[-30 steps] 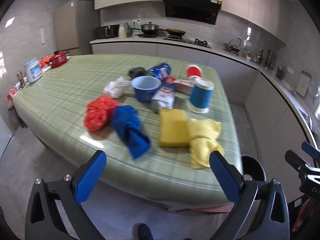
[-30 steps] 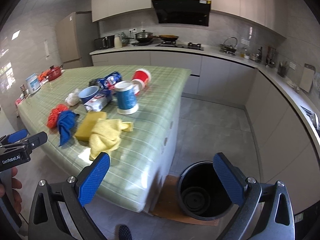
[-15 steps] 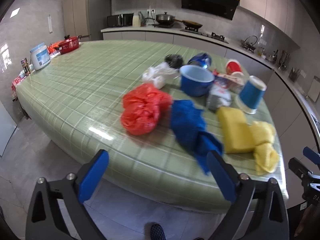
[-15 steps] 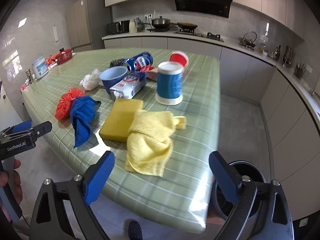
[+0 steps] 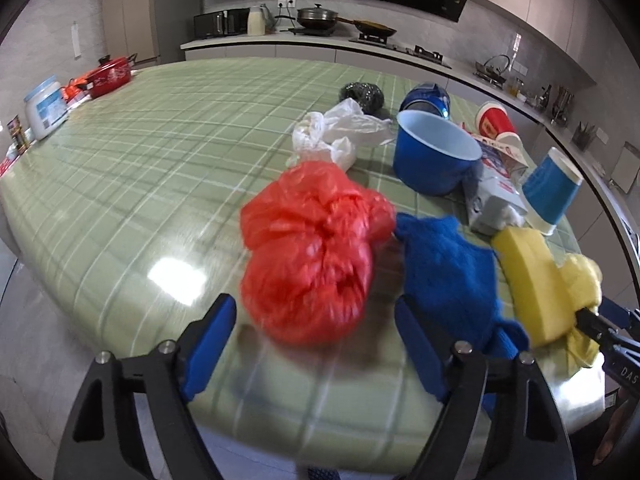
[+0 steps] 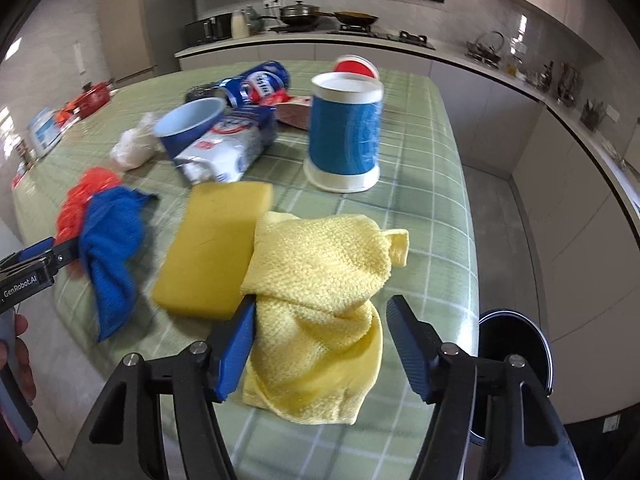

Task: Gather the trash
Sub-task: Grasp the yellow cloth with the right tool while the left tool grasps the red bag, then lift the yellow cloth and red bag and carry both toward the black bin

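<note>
Lying crumpled, yellow cloth (image 6: 320, 304) runs lengthwise between right tongs (image 6: 320, 344)

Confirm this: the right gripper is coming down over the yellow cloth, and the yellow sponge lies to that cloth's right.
Not quite. In the right wrist view the yellow sponge lies to the left of the yellow cloth. The right gripper does straddle the cloth, jaws just closing, not yet pressing it.

Left gripper (image 5: 316, 344): jaws closing, hovering around red plastic bag (image 5: 316, 256) lying on desk (image 5: 160, 168), blue cloth (image 5: 448, 276) adjoining.
</note>
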`<action>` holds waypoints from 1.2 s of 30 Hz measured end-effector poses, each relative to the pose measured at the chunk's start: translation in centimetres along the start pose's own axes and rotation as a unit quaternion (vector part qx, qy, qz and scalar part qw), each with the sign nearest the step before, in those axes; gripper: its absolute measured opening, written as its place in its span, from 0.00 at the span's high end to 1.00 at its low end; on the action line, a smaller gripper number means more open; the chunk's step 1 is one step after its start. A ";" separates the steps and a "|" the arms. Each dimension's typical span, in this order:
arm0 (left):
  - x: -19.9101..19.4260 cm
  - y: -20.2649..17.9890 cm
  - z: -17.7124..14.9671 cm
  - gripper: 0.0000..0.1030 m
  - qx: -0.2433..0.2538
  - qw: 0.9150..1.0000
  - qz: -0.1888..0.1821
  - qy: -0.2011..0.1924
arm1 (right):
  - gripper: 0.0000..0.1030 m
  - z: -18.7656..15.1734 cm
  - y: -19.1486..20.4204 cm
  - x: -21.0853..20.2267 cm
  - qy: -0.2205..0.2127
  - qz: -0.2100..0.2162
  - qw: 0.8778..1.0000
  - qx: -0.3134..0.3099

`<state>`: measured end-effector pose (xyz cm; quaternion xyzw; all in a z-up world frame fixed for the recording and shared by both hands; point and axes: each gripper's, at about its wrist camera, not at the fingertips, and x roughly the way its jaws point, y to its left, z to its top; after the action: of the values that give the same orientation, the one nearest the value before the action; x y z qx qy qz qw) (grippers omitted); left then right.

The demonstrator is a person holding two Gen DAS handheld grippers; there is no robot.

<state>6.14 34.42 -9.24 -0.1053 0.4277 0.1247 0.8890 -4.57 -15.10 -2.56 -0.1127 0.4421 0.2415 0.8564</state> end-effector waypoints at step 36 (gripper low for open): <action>-7.9 -5.7 2.8 0.60 0.054 0.993 -0.060 -0.082 | 0.81 0.9 -7.0 -5.1 -0.055 -0.003 0.995 0.077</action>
<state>5.27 28.84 -0.86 -0.0717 0.3520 0.0564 0.9315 -2.86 -22.38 1.96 -0.0340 0.4109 0.2099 0.8865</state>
